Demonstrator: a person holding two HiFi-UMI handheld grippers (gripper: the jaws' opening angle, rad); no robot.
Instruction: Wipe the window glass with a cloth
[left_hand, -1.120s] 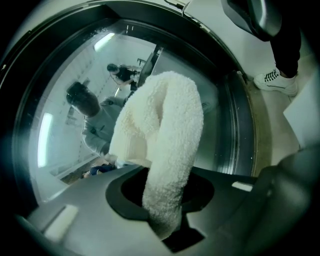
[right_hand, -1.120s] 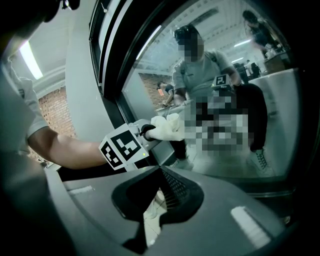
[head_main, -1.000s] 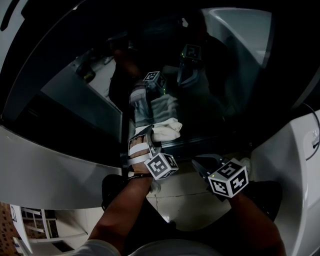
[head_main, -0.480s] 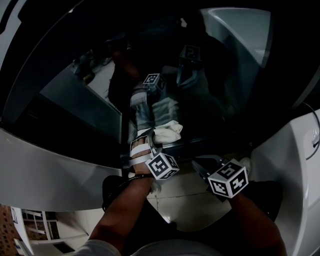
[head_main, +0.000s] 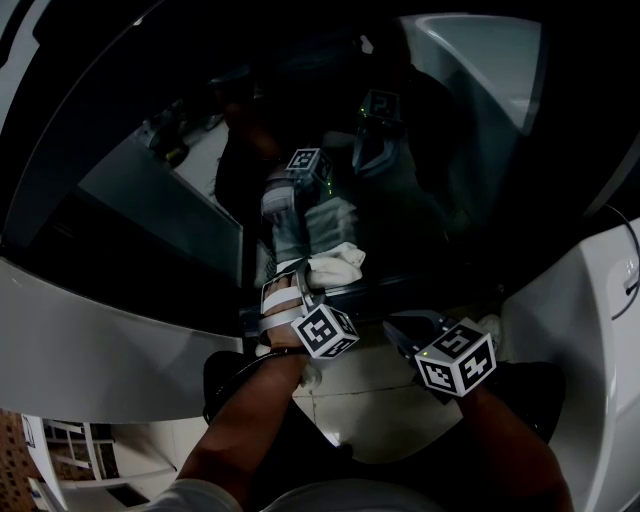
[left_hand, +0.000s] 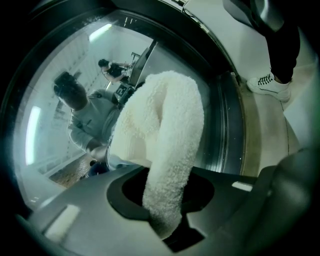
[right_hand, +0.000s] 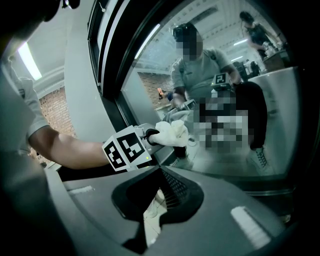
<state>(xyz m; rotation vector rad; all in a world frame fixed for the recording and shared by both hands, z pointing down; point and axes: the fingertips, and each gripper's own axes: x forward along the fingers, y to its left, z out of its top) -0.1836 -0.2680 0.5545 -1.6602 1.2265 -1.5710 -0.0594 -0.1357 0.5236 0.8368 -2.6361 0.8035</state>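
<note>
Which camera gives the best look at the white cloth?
The left gripper view: the white cloth fills the middle, fluffy and folded over, pinched in the left gripper in front of the window glass. The right gripper view shows it small at that gripper's tip by the glass; the head view shows it small and dim.

My left gripper reaches up and forward, jaws clamped on the cloth, with my bare left forearm stretched out behind it. My right gripper hangs lower, just beside it. Its jaws seem parted by a narrow gap, with nothing between them.
</note>
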